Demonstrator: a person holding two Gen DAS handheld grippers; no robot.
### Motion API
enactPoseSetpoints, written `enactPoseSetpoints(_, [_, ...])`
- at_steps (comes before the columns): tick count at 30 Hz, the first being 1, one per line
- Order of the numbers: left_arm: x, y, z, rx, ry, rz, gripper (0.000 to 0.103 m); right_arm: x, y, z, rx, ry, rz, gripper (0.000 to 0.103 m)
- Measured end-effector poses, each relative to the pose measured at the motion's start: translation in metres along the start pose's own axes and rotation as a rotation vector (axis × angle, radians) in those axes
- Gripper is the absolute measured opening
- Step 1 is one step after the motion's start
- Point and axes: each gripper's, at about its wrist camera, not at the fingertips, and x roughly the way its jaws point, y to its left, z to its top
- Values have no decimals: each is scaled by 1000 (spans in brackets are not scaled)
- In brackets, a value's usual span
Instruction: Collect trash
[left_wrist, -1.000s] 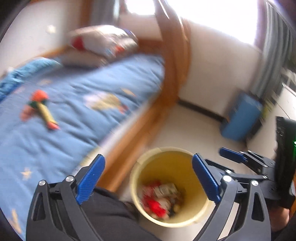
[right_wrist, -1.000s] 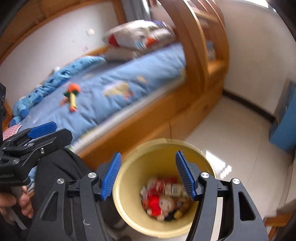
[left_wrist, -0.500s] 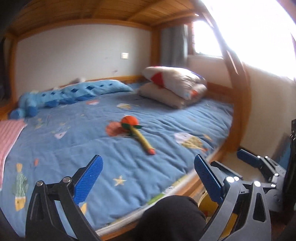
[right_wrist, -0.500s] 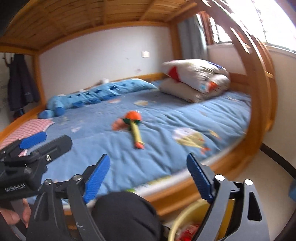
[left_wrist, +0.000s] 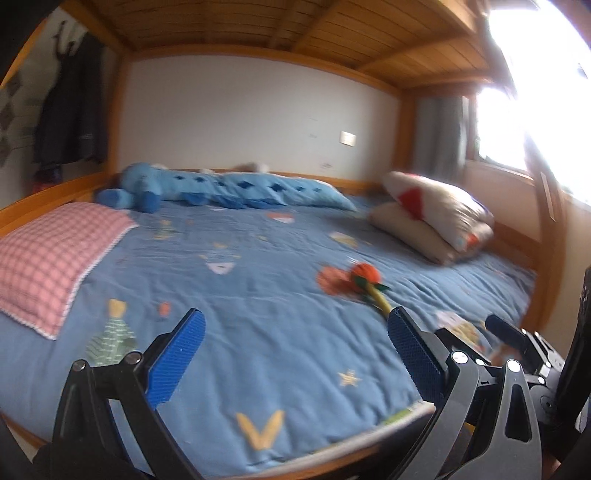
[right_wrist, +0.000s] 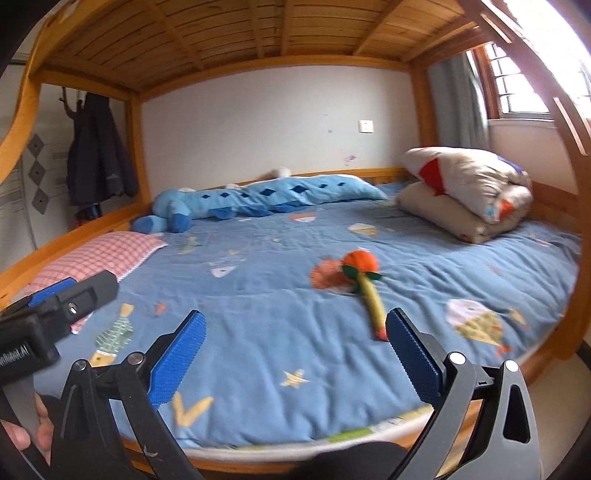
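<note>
Blue right tongs opening, empty, hiding toy's tip.

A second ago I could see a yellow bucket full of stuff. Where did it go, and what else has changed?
Both grippers swung up from the bucket, now out of view, to face the bed. The right gripper is opening its jaws with nothing between them; the left gripper stays open and empty. The orange and yellow toy lies where it did on the blue cover.

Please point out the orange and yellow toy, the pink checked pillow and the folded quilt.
Orange and yellow toy (right_wrist: 360, 264), right wrist view, orange head.
Pink checked pillow (left_wrist: 48, 251), left wrist view, top face.
Folded quilt (right_wrist: 467, 177), right wrist view, upper fold.
</note>
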Motion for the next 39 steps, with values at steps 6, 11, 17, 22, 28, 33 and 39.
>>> enactPoseSetpoints(6, [4,34,5,-58,-7,95,99,21,24,11,1,-4,99,94])
enactPoseSetpoints(11, [14,48,10,-79,7,144,99,36,38,21,-9,-8,133,94])
enactPoseSetpoints(17, [25,53,11,-64,10,196,99,47,40,29,-14,-3,141,94])
enactPoseSetpoints(22, [40,55,10,-30,40,244,99,54,38,28,-19,8,143,94])
enactPoseSetpoints(28, [53,56,5,-30,78,219,99,62,39,26,-13,32,145,94])
enactPoseSetpoints(33, [57,57,3,-35,82,223,99,64,41,25,-25,41,147,94])
enactPoseSetpoints(39, [67,60,1,-25,106,355,99,61,44,28,-41,19,170,94])
